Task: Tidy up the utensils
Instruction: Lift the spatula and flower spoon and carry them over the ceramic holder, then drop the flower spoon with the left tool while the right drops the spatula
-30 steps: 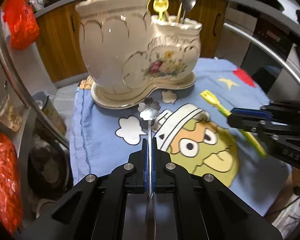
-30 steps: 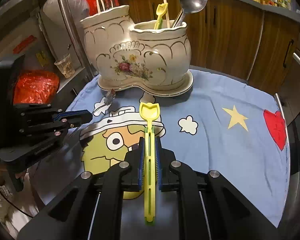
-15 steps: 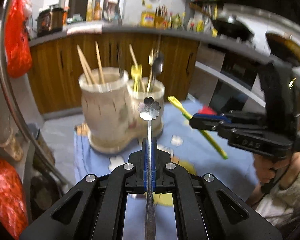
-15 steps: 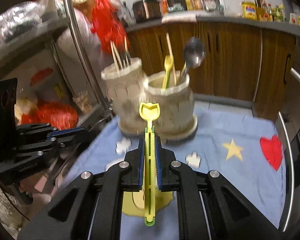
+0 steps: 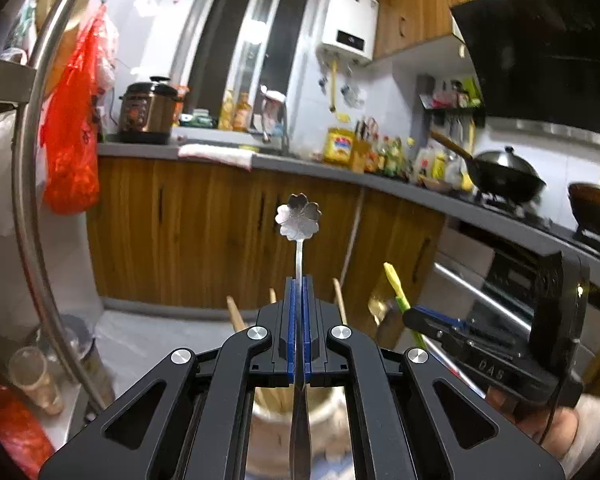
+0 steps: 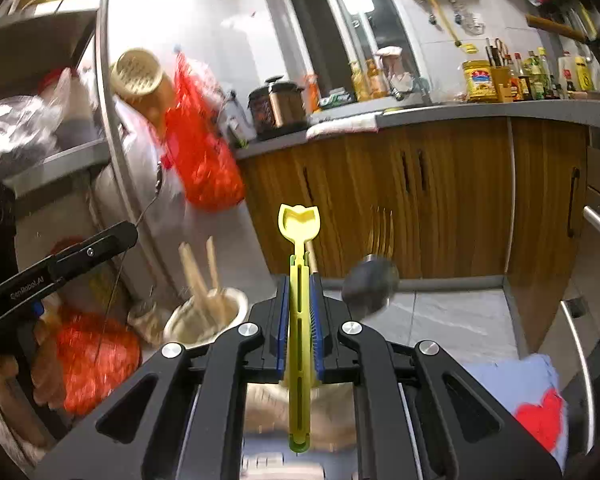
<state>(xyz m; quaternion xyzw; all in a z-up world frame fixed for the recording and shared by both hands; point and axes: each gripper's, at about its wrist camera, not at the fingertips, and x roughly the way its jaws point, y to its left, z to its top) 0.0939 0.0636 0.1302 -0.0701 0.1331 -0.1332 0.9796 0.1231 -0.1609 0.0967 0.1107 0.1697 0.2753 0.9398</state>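
My left gripper (image 5: 299, 292) is shut on a silver flower-headed spoon (image 5: 299, 216), held upright above the cream ceramic utensil holder (image 5: 278, 420), which shows between the gripper arms with wooden chopsticks (image 5: 236, 318) in it. My right gripper (image 6: 300, 296) is shut on a yellow plastic spoon (image 6: 299, 224) and sits above the holder (image 6: 206, 314), where chopsticks (image 6: 198, 276) and a large metal spoon (image 6: 370, 286) stand. In the left wrist view the right gripper (image 5: 416, 316) holds the yellow spoon (image 5: 396, 286) close to my right. In the right wrist view the left gripper (image 6: 124, 234) is at the left.
Wooden cabinets (image 5: 180, 236) and a grey counter (image 5: 300, 162) run behind. A metal shelf pole (image 5: 28, 200) and red bags (image 5: 70, 140) are at the left. A wok (image 5: 500, 176) sits on the stove. The blue cartoon cloth (image 6: 512, 384) lies below.
Both grippers have risen and tilted up with their spoons. The holder has dropped from mid-frame to below the gripper arms, and the table cloth is almost out of sight.
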